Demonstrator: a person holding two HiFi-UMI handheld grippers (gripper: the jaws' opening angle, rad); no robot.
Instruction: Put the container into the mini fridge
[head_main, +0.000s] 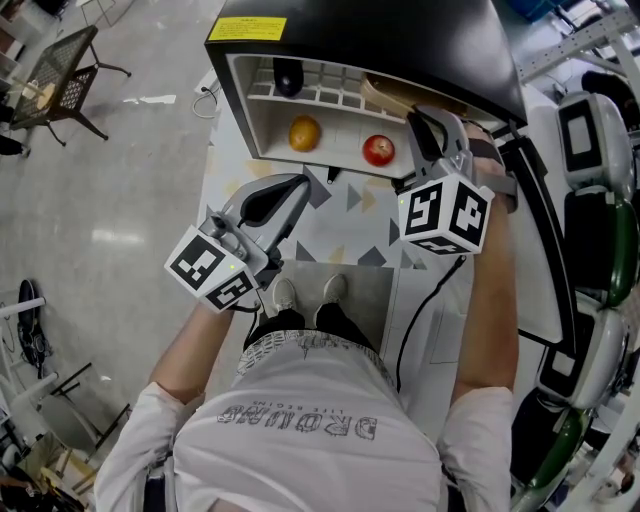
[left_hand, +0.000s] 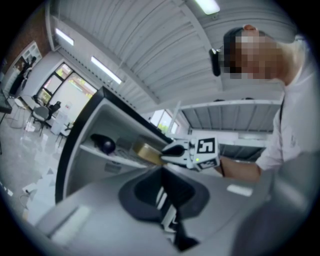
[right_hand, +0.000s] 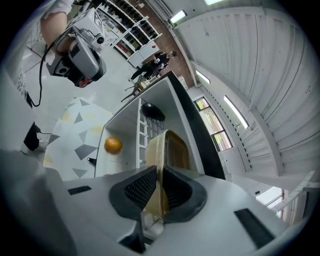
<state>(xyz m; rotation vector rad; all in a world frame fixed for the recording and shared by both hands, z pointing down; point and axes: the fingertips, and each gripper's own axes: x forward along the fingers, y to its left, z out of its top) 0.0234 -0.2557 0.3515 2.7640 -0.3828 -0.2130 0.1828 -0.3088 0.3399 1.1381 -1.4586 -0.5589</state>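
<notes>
The tan container is pinched by its rim in the right claw. Its far end is inside the mini fridge, up at the top shelf. 1 dark round thing sits on that shelf too. Lower down lie 1 orange and 1 red apple. The left claw is closed on nothing, just outside the fridge.

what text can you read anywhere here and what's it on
"DROUND", roughly, seen upside down: large print on the person's shirt.
Smaller line of print beside it: too small to read.
Too blurred to read: the yellow label on top of the mini fridge.
</notes>
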